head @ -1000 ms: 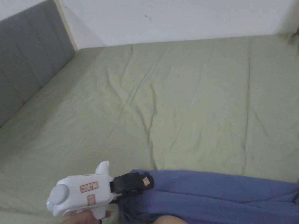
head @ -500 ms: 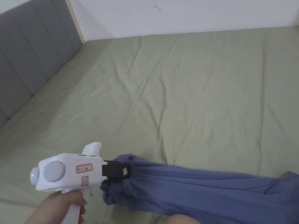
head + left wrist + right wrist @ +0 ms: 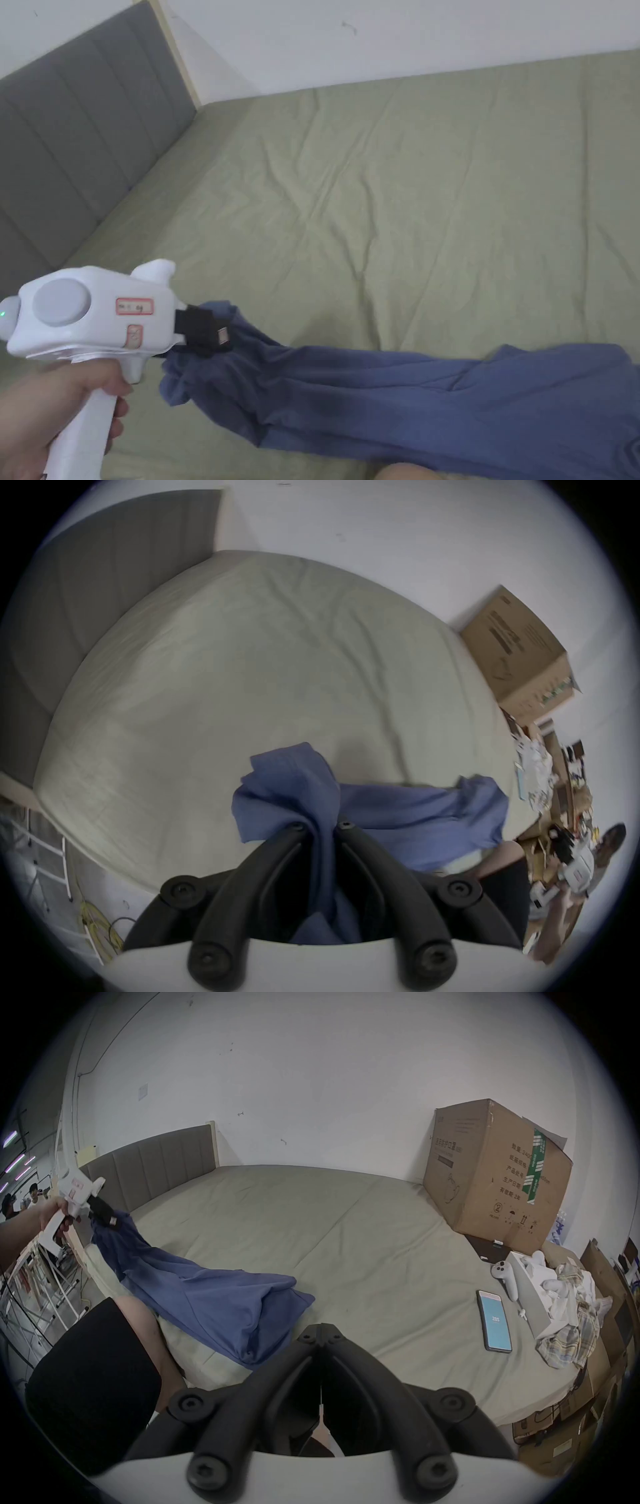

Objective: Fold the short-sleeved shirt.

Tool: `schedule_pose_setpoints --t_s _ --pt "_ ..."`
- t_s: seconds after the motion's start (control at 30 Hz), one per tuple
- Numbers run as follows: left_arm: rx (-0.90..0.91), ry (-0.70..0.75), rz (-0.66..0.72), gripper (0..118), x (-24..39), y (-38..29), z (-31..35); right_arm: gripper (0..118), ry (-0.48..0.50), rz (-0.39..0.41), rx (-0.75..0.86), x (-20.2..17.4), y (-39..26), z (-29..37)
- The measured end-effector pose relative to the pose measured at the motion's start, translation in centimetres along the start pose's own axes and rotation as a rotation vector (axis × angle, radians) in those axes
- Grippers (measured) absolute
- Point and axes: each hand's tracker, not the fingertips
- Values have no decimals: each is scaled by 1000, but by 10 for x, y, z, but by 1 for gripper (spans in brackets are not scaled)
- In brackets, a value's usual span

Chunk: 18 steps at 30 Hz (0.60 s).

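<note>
A blue short-sleeved shirt point(image 3: 400, 400) stretches in a loose band along the near edge of the green bed sheet point(image 3: 406, 206). My left gripper point(image 3: 209, 334) is shut on one bunched end of it and holds that end raised above the bed's left near corner. In the left gripper view the blue cloth point(image 3: 294, 791) is pinched between both jaws. The shirt's other end point(image 3: 242, 1317) lies slack on the sheet. My right gripper point(image 3: 321, 1329) hovers over the near edge beside that end, jaws closed together with nothing between them.
A grey padded headboard point(image 3: 69, 169) runs along the left and a white wall point(image 3: 406, 31) stands behind. On the bed's right side sit a large cardboard box point(image 3: 495, 1175), a phone point(image 3: 493, 1321), a white controller point(image 3: 505, 1272) and a heap of clothes point(image 3: 568, 1314).
My left gripper has gone up and to the left with the shirt's end, drawing the cloth out longer over the sheet. The head camera has also shifted.
</note>
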Motion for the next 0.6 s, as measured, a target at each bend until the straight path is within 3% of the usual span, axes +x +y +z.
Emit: schedule_pose_setpoints --t_s 0.2,0.37,0.4,0.43,0.47,0.5,0.6 --pt "-94 -107 -114 7 107 -3 -52 0 41 26 38 -8 6 8" --pt "-160 -117 -50 9 138 -13 -130 0 49 38 57 0 0 20" --pt "-182 -138 -34 20 144 -18 -141 0 41 45 55 2 -2 22" --pt "-200 -153 -29 46 148 -22 -149 0 38 49 53 4 -4 23" --pt "-204 -165 -38 81 154 -27 -154 0 36 49 50 7 -6 24" --pt "-215 -214 -52 108 161 -31 -154 0 32 46 43 11 -9 24" --pt "-155 -260 -145 102 166 -30 -126 0 28 14 28 21 -15 25"
